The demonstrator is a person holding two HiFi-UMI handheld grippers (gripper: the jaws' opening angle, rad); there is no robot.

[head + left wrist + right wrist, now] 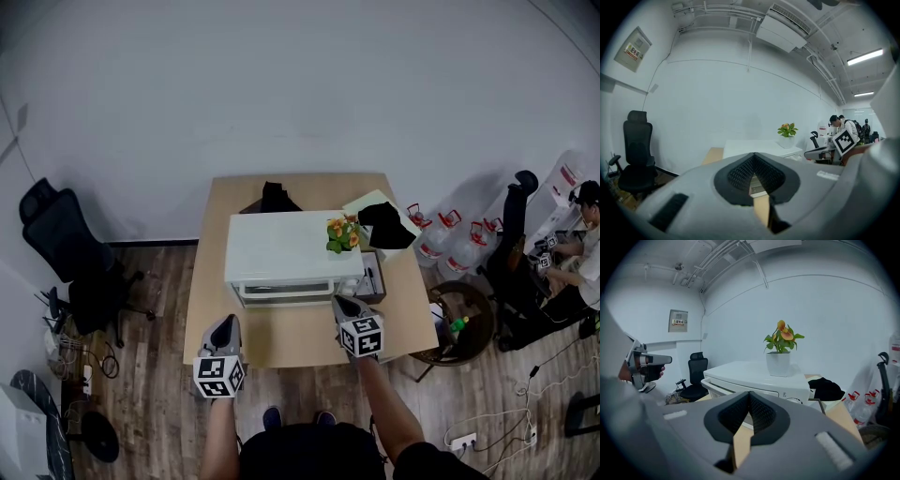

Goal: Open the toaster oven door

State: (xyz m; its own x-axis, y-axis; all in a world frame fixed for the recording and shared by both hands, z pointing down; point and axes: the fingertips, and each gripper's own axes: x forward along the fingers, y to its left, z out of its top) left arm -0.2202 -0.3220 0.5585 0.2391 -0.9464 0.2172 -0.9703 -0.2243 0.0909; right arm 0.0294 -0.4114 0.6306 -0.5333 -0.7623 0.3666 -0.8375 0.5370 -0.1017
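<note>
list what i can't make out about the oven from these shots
- Inside of the oven: the head view looks down on its top, so the door front is only a thin strip.
- Its front, left gripper view: the left claw body covers most of it.
- Its dials, right gripper view: the right claw body partly covers them; markings too small.
- The black item behind it: too small to identify.

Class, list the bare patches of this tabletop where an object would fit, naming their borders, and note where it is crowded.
Bare: the front strip of the table between the toaster oven and the near edge, and the strip left of the oven. Crowded: the right side, with the black cloth and box; the potted plant takes the oven's right top.
</note>
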